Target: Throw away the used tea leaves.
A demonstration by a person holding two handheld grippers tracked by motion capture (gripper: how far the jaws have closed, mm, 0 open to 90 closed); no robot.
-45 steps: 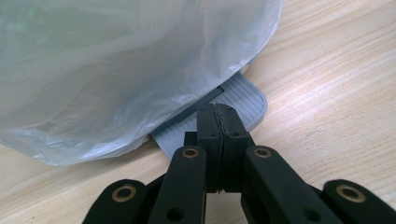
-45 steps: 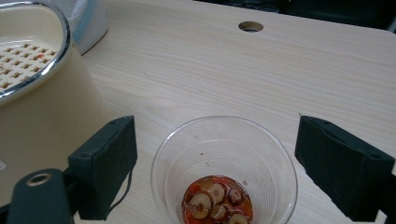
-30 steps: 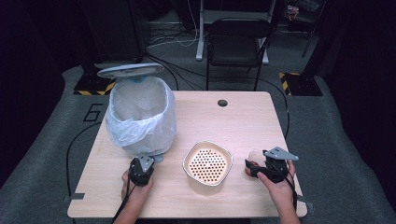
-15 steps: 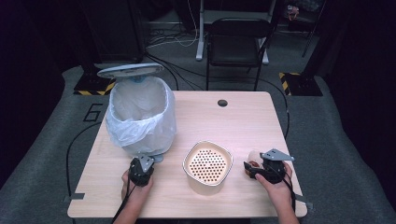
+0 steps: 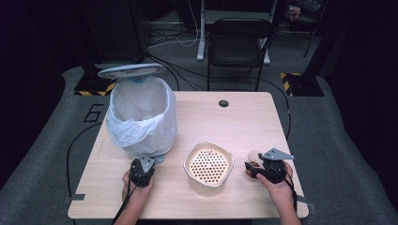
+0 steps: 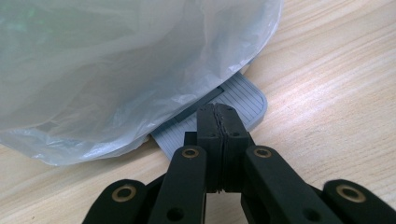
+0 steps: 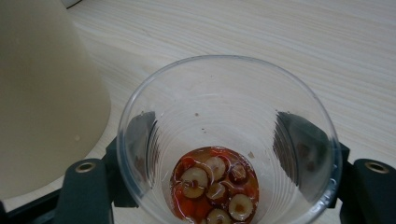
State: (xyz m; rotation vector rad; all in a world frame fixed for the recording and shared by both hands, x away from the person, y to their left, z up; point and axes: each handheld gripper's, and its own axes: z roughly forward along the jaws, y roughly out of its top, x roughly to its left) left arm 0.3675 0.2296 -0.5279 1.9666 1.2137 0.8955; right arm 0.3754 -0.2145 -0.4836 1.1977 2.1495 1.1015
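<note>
1. The right hand-held gripper [image 5: 256, 169] had just been closing its jaws around a clear plastic cup [image 7: 229, 140], one black jaw against each side of the cup wall; it gripped the cup.
2. The cup stood on the counter [image 5: 244, 122] near its right front corner, holding reddish liquid with sliced round pieces [image 7: 215, 186] at the bottom.
3. Just beside the cup, toward the middle of the counter, sat a cream strainer bowl [image 5: 208, 166] with a perforated insert.
4. The left hand-held gripper [image 5: 142, 169] rested with its jaws pressed together, empty, over the grey ribbed pedal [image 6: 238, 100] of the bin.
5. That bin [image 5: 141, 117], lined with a white bag and with its lid raised, stood at the counter's left.
</note>
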